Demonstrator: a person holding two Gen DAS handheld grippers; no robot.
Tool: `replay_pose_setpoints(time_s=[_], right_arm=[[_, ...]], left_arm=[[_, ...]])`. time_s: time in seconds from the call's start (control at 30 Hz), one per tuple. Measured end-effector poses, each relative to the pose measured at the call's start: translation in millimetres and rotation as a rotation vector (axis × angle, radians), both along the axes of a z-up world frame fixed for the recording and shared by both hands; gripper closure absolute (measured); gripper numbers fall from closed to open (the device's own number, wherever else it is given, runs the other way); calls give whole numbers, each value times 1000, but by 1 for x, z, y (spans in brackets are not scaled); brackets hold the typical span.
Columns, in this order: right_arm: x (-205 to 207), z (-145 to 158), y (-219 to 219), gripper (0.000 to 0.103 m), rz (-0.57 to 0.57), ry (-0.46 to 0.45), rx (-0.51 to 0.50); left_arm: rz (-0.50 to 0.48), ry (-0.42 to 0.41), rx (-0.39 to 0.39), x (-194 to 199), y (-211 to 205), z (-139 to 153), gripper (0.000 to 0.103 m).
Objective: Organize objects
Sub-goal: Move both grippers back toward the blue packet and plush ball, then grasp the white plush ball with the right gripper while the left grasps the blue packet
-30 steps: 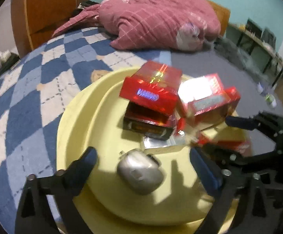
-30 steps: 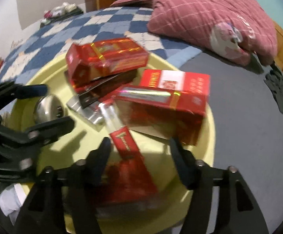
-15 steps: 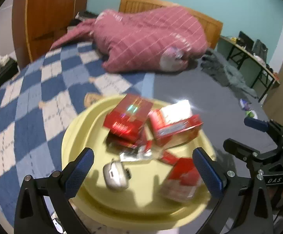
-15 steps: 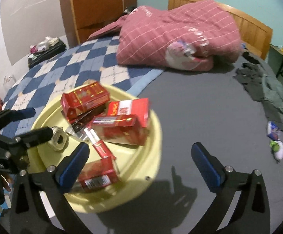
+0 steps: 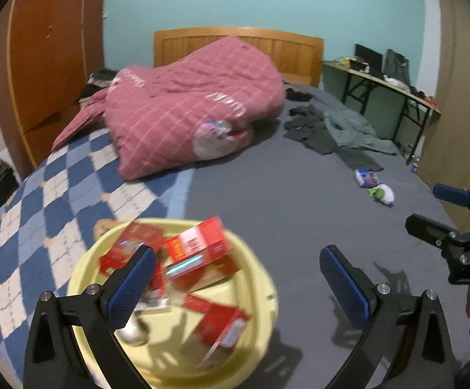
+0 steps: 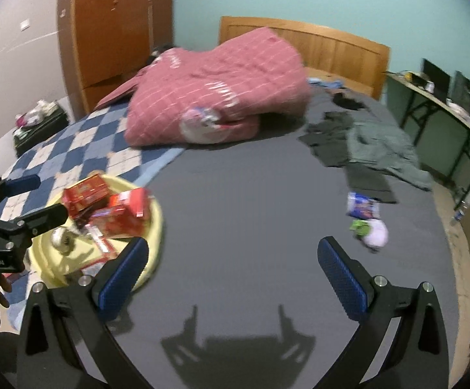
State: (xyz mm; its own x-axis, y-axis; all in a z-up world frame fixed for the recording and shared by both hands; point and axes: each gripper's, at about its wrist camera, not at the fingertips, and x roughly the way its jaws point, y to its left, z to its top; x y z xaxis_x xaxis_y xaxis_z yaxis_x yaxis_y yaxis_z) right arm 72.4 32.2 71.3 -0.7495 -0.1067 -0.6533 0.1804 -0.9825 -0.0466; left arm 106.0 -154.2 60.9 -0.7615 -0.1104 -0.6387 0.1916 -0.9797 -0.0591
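Observation:
A pale yellow basin (image 5: 261, 295) (image 6: 155, 223) sits on the bed and holds several red boxes (image 5: 202, 249) (image 6: 118, 209) and a small silver case (image 6: 61, 239). My left gripper (image 5: 235, 285) hangs open above the basin's right side, nothing between its blue pads. My right gripper (image 6: 231, 275) stands wide open over bare grey sheet to the right of the basin, also empty. A small blue-and-white packet (image 6: 361, 206) (image 5: 368, 177) and a white and green item (image 6: 376, 235) (image 5: 382, 193) lie on the grey sheet at the right.
A pink quilt (image 5: 186, 113) is heaped at the head of the bed by the wooden headboard (image 6: 332, 45). Dark clothes (image 6: 364, 142) lie at the far right. A checked blue blanket (image 5: 40, 214) covers the left side. A desk (image 5: 381, 81) stands right, a wardrobe (image 6: 111, 26) left.
Both grippers have risen and drawn back from the basin, which now looks smaller and lower left. The right gripper's jaws widened and a red box it was over lies in the basin.

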Motion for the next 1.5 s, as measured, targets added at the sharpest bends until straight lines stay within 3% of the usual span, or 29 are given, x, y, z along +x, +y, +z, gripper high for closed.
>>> replay_pose_setpoints(time_s=[0.27,0.47,0.93,1.13,1.37,1.5], right_arm=[[3,-10,63,0,-115,28,-39],[-13,-36,97,0,-169,18,-38],[-71,-101,197,0,-240,-12,11],[-110,-118,207,0,-199,-11,22],[-154,-138,198,0,-161,-50,50],[-170,-151,202,1,-194,-102,76]], left_arm=[[-63,-43,27,-41,43,-28,0],[-96,-79,48,-89,64,-51,0],[-292,-104,110,-266,114,-118,0],[-340,-106,113,-338,115,-146,0],[-316,-122,171,-373,91,-172,0],[-328,-141,159,-384,95,-182,0]])
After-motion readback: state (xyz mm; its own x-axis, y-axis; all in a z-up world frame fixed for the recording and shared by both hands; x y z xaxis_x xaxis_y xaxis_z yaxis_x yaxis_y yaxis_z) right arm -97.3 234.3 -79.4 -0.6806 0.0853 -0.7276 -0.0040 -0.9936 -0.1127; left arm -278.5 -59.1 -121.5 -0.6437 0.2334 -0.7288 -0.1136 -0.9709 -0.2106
